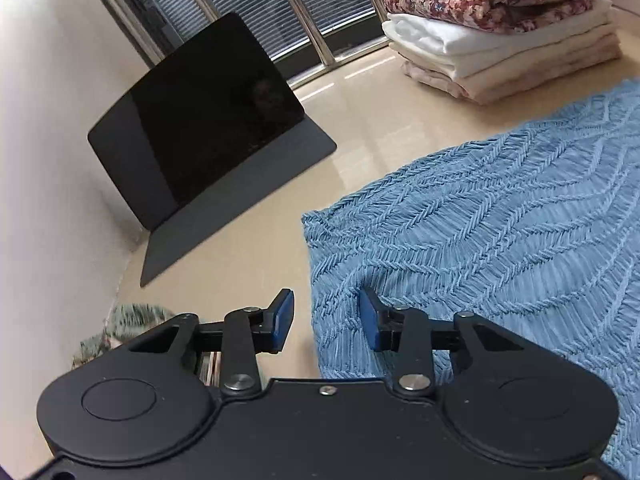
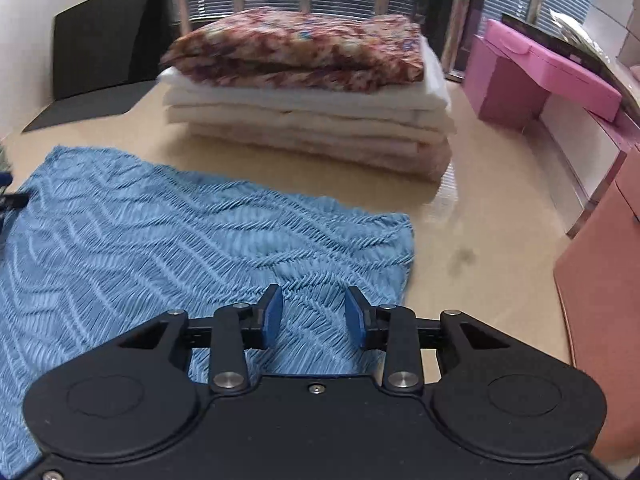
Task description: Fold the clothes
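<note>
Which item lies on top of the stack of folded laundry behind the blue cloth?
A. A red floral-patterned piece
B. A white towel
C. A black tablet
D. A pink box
A: the red floral-patterned piece rests on the pale folded layers of the stack, beyond the blue cloth.

Left hand-held gripper [image 1: 326,322]: matte black body, two round caps, silver screws, blue finger pads [image 1: 283,316]. Right hand-held gripper [image 2: 313,314]: identical build.
</note>
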`<state>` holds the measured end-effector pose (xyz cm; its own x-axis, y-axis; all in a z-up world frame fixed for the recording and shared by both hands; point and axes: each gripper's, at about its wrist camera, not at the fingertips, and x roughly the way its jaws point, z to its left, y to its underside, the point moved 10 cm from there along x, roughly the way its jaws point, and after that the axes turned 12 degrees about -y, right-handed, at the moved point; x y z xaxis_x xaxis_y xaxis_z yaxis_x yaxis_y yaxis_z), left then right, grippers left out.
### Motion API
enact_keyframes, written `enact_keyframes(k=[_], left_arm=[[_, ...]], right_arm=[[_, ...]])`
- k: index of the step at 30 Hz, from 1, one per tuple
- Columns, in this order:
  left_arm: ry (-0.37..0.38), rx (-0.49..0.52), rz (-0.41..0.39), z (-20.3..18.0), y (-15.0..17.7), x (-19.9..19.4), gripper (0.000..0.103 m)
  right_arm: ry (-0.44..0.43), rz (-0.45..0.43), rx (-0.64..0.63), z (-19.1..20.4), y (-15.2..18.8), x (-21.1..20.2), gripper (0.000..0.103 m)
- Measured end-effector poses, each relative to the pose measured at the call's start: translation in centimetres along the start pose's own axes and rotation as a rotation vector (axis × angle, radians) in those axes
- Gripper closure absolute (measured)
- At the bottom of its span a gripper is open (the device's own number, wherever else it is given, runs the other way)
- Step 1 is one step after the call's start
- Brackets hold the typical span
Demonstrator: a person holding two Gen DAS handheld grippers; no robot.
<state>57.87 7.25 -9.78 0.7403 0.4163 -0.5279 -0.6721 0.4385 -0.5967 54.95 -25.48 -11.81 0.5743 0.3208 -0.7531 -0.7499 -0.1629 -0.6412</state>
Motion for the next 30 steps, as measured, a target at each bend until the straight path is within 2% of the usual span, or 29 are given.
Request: enact_keyframes(k=[3,9,12,13,14,15,16,17,18,19,20,25,30], left_arm=[[-0.032,0.025,-0.016,-0.4,-0.8,0.6,0.067],[-0.077,0.014,-0.01,-0.7,-1.9,1.6,0.067],[-0.11,0.011,0.005,-0.5,-1.9,1.1,0.059],[-0.109,-0.002,0.008,-0.3,-1.9,0.7,0.046],[-0.098,-0.027,-0.013,0.2,-1.9,-0.1,0.03],[-0.085,-0.055,-0.044,0.8,-1.9,-1.2,0.021],[-0.071,-0.083,-0.076,1.4,-1.9,-2.3,0.009],[-0.067,-0.098,-0.115,2.2,-1.7,-3.7,0.002],[-0.067,-0.104,-0.151,2.8,-1.4,-5.1,0.001],[-0.061,-0.11,-0.184,3.5,-0.8,-6.8,0.0],[-0.051,-0.115,-0.205,4.0,0.0,-8.4,0.0],[0.042,-0.132,-0.231,4.8,5.8,-15.5,0.0],[0.173,-0.133,-0.17,3.6,12.8,-21.2,0.0]], right_arm=[[0.005,0.004,0.005,-0.5,-1.0,0.7,0.067],[0.018,-0.014,0.025,-1.1,-2.4,1.9,0.067],[0.025,-0.031,0.026,-1.0,-2.3,1.8,0.064],[0.025,-0.036,0.024,-0.9,-2.2,1.6,0.061],[0.023,-0.041,0.028,-0.8,-1.9,1.2,0.054],[0.014,-0.053,0.045,-0.7,-1.7,0.6,0.05],[-0.014,-0.081,0.063,-0.3,-1.6,-0.4,0.045],[-0.054,-0.121,0.076,0.3,-1.5,-1.8,0.037],[-0.086,-0.157,0.082,1.0,-1.3,-3.3,0.031],[-0.104,-0.183,0.083,1.7,-0.7,-5.1,0.013],[-0.115,-0.202,0.078,2.5,0.2,-6.9,0.004],[-0.221,-0.237,-0.003,7.6,6.9,-14.2,0.002],[-0.269,-0.209,-0.026,12.0,13.4,-17.9,0.002]])
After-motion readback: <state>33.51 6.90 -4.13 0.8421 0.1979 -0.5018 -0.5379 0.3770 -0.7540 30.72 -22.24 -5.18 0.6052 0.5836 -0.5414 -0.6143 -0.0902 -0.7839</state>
